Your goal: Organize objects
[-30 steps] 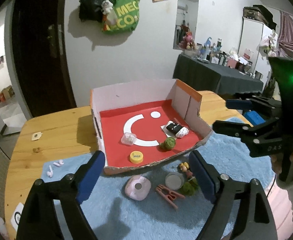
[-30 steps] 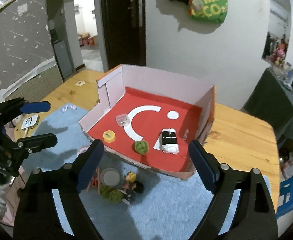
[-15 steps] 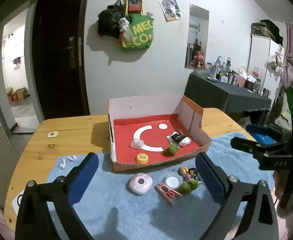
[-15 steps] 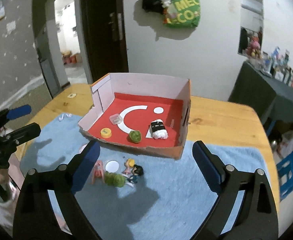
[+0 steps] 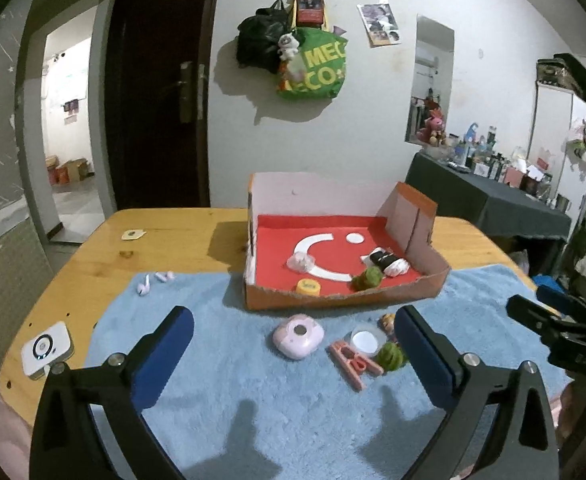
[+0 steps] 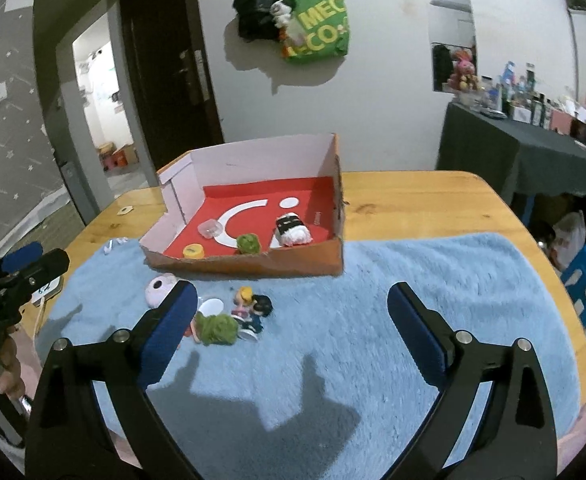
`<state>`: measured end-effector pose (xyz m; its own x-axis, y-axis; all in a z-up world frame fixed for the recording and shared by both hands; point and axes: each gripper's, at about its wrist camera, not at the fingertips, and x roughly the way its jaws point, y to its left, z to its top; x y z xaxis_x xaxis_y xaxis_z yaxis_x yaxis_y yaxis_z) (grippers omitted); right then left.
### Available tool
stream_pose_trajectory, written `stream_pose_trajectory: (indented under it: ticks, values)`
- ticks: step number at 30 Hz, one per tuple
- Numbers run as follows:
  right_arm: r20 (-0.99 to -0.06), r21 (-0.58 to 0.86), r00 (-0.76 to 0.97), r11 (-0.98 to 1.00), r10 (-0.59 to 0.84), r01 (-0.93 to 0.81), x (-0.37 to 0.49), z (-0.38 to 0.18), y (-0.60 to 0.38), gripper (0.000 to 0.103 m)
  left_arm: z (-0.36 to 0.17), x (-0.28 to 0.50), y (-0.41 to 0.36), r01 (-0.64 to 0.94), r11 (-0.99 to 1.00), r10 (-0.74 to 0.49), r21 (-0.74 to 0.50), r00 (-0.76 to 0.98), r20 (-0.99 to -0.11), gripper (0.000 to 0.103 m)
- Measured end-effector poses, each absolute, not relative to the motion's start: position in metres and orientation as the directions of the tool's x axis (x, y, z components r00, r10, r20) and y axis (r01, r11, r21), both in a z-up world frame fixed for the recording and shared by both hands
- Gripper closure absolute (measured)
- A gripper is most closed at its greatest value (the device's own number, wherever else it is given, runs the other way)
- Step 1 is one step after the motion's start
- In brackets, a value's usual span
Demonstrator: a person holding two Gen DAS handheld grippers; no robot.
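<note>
Blue towel (image 5: 253, 400) on the table (image 5: 173, 236): your left tool (image 5: 293, 344) and right tool (image 6: 289, 312) hang wide and empty. Several items sit in the cardboard box (image 5: 345, 298); next, close on the pink camera (image 5: 299, 336) just before it.

The box (image 5: 421, 292) is orange outside, red inside with a white crescent and dot. The towel (image 5: 229, 380) is light blue, the tabletop (image 5: 165, 248) honey-yellow wood. A camera (image 5: 299, 336) is pink, a clip (image 5: 353, 364) salmon, the tongs' pads (image 5: 161, 360) blue.
</note>
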<state>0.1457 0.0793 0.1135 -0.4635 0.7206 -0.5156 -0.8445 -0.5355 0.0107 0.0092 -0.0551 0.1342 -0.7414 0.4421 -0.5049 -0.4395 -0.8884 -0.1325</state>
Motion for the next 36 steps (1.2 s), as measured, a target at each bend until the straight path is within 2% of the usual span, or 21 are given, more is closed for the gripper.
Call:
stream_pose_trajectory:
  ticks: [11,16,28,36]
  values:
    - [-0.543,0.056,-0.430,-0.480,0.722,-0.876,0.167,0.073,0.074,0.005,0.085,0.023,-0.042,-0.404,-0.900,0.422,-0.162,-0.718,-0.554,0.001]
    - [-0.570,0.031,-0.400,-0.468,0.718,-0.883,0.171,0.052,0.071,0.005,0.065,0.025,-0.040,-0.383,-0.907,0.409,-0.175,-0.701,-0.585,0.001]
    - [-0.611,0.010,-0.383,-0.477,0.693,-0.879,0.170,0.037,0.078,0.005,0.049,0.021,-0.031,-0.393,-0.902,0.411,-0.180,-0.653,-0.636,0.001]
    - [-0.670,0.045,-0.427,-0.541,0.608,-0.840,0.155,0.028,0.093,0.005,0.040,0.003,-0.027,-0.411,-0.893,0.415,-0.181,-0.601,-0.683,0.001]
